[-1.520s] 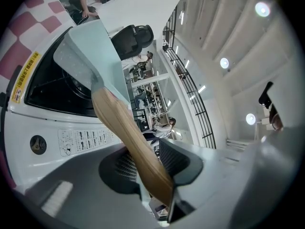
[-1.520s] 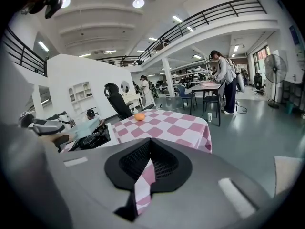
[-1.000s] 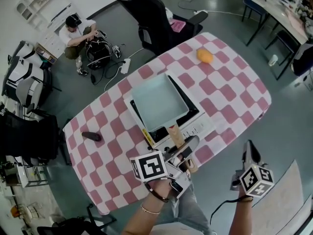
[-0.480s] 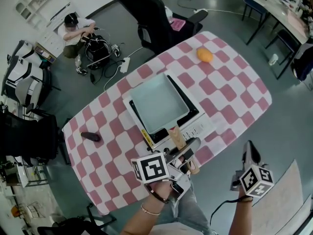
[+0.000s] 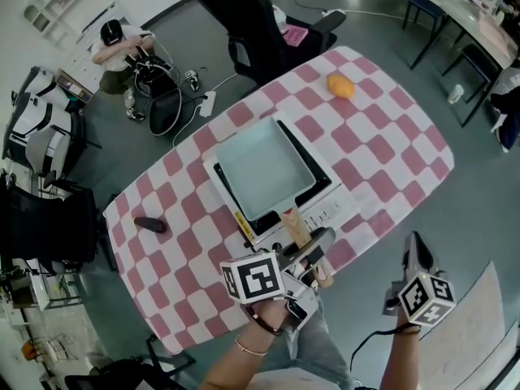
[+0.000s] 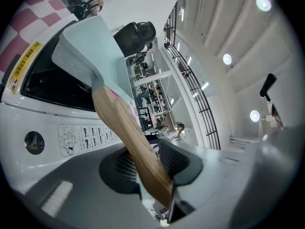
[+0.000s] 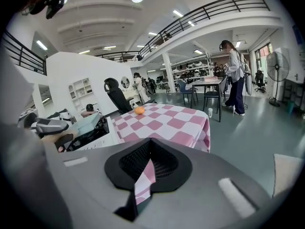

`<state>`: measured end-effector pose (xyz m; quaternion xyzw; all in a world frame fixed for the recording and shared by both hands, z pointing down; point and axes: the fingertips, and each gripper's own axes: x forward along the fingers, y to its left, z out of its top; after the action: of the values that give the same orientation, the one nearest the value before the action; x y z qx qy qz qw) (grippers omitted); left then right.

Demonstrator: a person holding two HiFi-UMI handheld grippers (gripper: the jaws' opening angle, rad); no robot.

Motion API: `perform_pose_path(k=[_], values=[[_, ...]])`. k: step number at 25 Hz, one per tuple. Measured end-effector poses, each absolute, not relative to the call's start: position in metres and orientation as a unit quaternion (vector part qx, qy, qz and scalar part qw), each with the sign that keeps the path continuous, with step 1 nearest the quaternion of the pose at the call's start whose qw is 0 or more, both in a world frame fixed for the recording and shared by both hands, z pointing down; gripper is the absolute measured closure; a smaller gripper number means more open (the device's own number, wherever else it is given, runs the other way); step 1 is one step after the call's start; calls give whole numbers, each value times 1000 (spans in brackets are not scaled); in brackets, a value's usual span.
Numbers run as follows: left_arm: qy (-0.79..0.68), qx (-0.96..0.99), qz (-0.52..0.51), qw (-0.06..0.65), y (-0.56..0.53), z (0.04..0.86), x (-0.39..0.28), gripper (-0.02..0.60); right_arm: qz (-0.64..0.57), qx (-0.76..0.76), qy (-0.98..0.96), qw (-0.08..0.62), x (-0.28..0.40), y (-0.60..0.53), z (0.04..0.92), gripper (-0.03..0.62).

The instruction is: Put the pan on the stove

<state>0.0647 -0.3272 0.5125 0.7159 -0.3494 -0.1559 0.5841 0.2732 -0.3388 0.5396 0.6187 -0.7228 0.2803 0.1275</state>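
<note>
A bench covered in a pink-and-white checked cloth runs across the middle of the head view. At its centre is a white stove, and a square, pale teal pan lies over the stove's dark top. Whether the pan rests fully on it cannot be told. The pan's wooden handle points toward the lower right of the frame. There the left hand-held gripper is clamped on it, with a pad on either side of the wood. The right hand-held gripper hangs off the bench edge at the lower right, its jaws closed together with nothing between them. An orange sits near the bench's upper right end. A small dark object lies at its left end.
</note>
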Motion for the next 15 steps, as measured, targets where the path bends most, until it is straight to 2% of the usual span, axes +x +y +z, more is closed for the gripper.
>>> perform_pose_path(k=[15], values=[[-359,716,-137,582,-326,529,69,472,285,616,-723,128,271,-336,545,585]])
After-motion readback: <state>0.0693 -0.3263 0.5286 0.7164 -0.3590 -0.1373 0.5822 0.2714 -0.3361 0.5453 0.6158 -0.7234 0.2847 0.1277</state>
